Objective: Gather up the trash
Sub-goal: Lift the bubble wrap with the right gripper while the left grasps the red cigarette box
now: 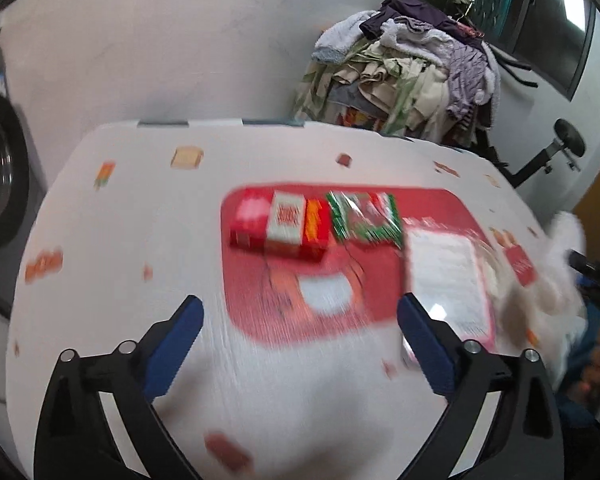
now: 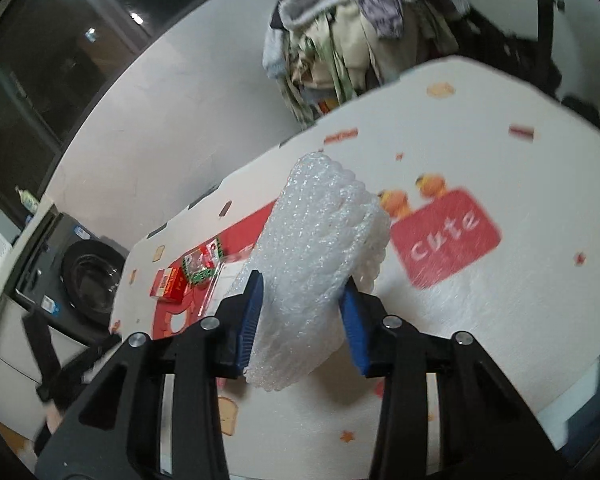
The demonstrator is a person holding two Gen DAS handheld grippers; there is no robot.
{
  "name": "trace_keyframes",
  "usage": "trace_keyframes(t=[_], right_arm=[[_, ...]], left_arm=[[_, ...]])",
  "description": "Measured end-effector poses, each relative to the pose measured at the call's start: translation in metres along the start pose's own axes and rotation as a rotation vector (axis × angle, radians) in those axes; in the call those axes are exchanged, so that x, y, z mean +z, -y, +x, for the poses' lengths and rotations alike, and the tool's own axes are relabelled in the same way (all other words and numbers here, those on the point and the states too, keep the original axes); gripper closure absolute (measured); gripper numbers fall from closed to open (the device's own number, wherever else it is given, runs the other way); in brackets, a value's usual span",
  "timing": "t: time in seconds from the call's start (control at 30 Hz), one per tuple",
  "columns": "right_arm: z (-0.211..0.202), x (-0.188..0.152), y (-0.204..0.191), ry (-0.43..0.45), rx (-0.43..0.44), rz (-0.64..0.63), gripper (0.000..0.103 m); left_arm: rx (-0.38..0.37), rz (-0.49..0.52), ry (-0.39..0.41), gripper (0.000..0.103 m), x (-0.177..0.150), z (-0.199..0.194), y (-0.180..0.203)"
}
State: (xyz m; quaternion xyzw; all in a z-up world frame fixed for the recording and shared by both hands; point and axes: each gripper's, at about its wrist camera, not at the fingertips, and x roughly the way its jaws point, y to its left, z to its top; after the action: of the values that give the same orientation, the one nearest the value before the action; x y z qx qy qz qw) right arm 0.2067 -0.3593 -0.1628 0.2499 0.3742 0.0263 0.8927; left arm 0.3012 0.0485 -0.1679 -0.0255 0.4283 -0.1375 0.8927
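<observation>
Right gripper (image 2: 302, 300): clenched on a roll of bubble wrap (image 2: 320, 248); blue pads press both sides, roll bulges past them toward the table.
Bubble wrap: white, folded thick, held above the table, right of the red mat (image 1: 300, 280). In the left cam it shows as a white blur at the table's right edge.
Left gripper (image 1: 300, 328): released, jaws wide apart, nothing betw. them; hangs over the near edge of the red mat.
Table (image 1: 120, 240): white cloth w/ small food prints and a red "cute" patch (image 2: 446, 236).
Red mat: mid-table, holds the remaining trash.
Red boxes (image 1: 278, 226): side by side at the mat's far left.
Green-red wrapper (image 1: 364, 218): just right of the boxes, on the mat.
Clear packet w/ white label (image 1: 448, 280): at the mat's right end, beside the left gripper's right finger.
Clothes pile (image 1: 404, 76): behind the table, far side from the mat.
Washer (image 2: 90, 276): beyond the table's left end.
</observation>
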Motion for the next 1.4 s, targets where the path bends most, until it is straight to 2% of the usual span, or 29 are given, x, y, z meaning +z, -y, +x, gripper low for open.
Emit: trace_keyframes(t=[0.2, 0.3, 0.47, 0.53, 0.57, 0.63, 0.77, 1.03, 1.4], right_arm=[[-0.009, -0.001, 0.014, 0.007, -0.051, -0.044, 0.063], [-0.011, -0.002, 0.026, 0.008, -0.062, -0.023, 0.063], [-0.01, -0.004, 0.035, -0.001, -0.07, -0.011, 0.063], [-0.01, -0.006, 0.035, -0.004, -0.071, -0.009, 0.063], [-0.01, -0.006, 0.035, -0.004, -0.071, -0.011, 0.063], [-0.011, -0.007, 0.032, -0.003, -0.074, -0.025, 0.063], [-0.011, -0.011, 0.023, -0.01, -0.071, -0.049, 0.063], [-0.024, -0.024, -0.013, -0.022, -0.042, -0.134, 0.063], [-0.062, -0.061, -0.051, -0.054, -0.008, -0.247, 0.063]], left_arm=[[0.013, 0.058, -0.045, 0.006, 0.04, 0.059, 0.0], [0.046, 0.108, -0.095, 0.006, 0.049, 0.086, 0.004], [0.092, 0.108, -0.16, 0.006, 0.054, 0.116, 0.001], [0.062, 0.078, -0.179, 0.018, 0.052, 0.117, -0.003], [0.059, 0.077, -0.178, 0.018, 0.05, 0.115, -0.003], [0.037, 0.093, -0.185, 0.018, 0.044, 0.11, 0.001], [0.038, 0.15, -0.165, 0.018, 0.031, 0.085, 0.012], [-0.027, 0.125, -0.094, 0.018, 0.004, 0.009, 0.029], [-0.093, 0.185, -0.008, 0.018, -0.072, -0.096, 0.087]])
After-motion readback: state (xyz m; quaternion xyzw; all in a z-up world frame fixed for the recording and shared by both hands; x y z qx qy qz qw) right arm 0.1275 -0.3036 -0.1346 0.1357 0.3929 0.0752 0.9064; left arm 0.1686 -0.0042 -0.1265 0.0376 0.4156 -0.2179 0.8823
